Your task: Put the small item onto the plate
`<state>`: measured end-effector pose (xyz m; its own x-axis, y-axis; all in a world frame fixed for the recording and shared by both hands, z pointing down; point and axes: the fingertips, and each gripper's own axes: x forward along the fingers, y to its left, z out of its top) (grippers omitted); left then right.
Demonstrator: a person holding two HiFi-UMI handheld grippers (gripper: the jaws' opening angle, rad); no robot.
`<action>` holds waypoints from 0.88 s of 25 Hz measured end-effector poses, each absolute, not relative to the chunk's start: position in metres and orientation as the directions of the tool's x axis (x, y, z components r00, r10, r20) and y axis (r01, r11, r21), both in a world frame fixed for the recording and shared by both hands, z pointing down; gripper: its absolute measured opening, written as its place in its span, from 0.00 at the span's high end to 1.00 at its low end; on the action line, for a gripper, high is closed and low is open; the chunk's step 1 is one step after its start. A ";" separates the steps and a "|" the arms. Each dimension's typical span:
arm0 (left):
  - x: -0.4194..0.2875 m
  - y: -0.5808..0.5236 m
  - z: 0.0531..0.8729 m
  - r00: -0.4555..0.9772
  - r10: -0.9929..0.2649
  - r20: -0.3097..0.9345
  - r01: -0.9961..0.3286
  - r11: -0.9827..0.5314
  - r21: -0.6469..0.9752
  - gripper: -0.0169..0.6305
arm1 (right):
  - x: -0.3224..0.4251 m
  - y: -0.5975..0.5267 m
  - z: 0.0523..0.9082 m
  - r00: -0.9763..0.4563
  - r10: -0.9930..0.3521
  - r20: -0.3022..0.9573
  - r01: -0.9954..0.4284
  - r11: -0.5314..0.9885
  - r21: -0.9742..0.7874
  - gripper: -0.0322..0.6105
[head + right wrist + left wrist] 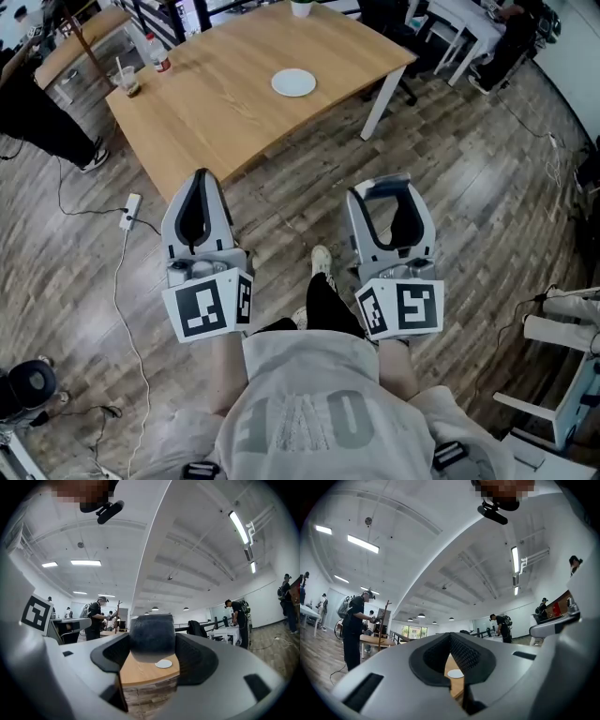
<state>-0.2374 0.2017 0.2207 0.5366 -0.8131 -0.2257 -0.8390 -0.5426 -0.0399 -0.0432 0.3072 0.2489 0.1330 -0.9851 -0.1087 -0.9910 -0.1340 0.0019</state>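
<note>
1. First, the right tongs (386, 192) grip the small item (151, 637), a dark lump between their tips. The left tongs (201, 178) are closed together and carry nothing.
2. The plate (293, 82) lies well apart on the tabletop (225, 112). I would step closer, lower the item over the plate's middle, then open slowly.
3. The item is too blurred to identify, and the head view hardly shows it.

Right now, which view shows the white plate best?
The head view: the plate lies whole, seen from above, empty on the table. Both gripper views catch it only as a small, flattened oval far off.
</note>
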 end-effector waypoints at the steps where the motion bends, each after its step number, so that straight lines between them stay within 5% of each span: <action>1: -0.236 0.198 0.220 0.533 -0.815 -0.228 -0.841 -0.539 -0.041 0.96 | -0.042 0.303 0.248 0.128 -0.985 -0.115 -0.991 -0.130 0.010 0.47; 11: -0.201 0.135 0.224 0.523 -0.818 -0.239 -0.849 -0.525 -0.059 0.96 | -0.022 0.227 0.254 0.051 -0.990 -0.129 -0.998 -0.056 0.031 0.47; 22: -0.094 0.022 0.215 0.519 -0.820 -0.243 -0.850 -0.525 -0.046 0.96 | 0.080 0.113 0.251 0.033 -0.995 -0.091 -0.998 -0.038 0.058 0.47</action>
<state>-0.0940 0.0218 0.2149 0.5189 -0.8196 -0.2428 -0.8502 -0.5245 -0.0463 0.0801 0.1130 0.2509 0.0327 -0.9953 -0.0910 -0.9976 -0.0380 0.0578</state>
